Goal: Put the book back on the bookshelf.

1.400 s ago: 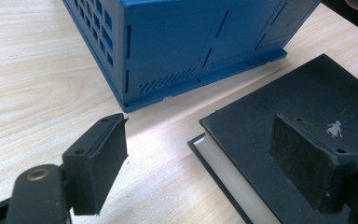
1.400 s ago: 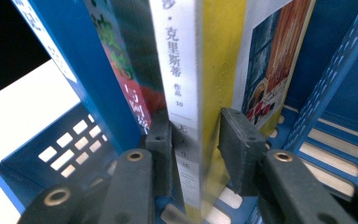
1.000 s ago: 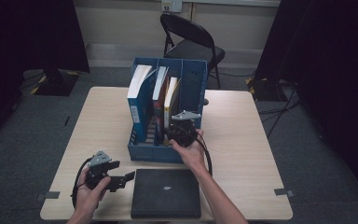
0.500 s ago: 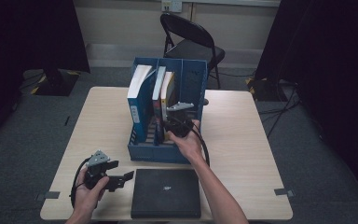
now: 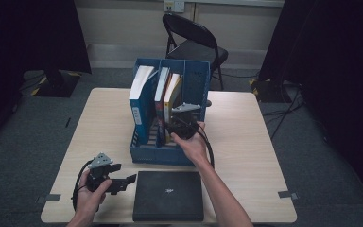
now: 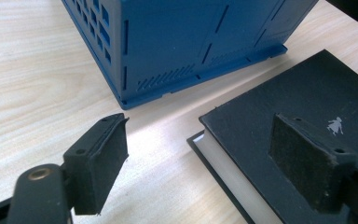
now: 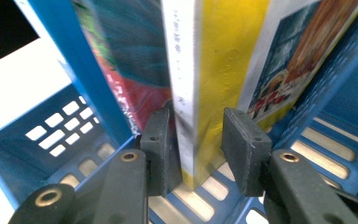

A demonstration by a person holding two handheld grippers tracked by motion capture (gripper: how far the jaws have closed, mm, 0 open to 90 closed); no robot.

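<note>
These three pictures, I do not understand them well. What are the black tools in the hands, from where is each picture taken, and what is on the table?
A person sits at a wooden table and holds a two-jaw clamp tool, a hand-held gripper, in each hand.

The high view looks down from above the person. The other two pictures come from small cameras that ride on the tools and look along their black jaws.

On the table stand a blue file organizer with books in its compartments, and in front of it lies a flat black book.

The left hand-held gripper rests near the black book's corner with its jaws wide open, holding nothing.

The right hand-held gripper reaches into the organizer. Its jaws have just been opening, and the yellow book stands between them; a gap shows beside one pad, so it is not squeezed.
</note>
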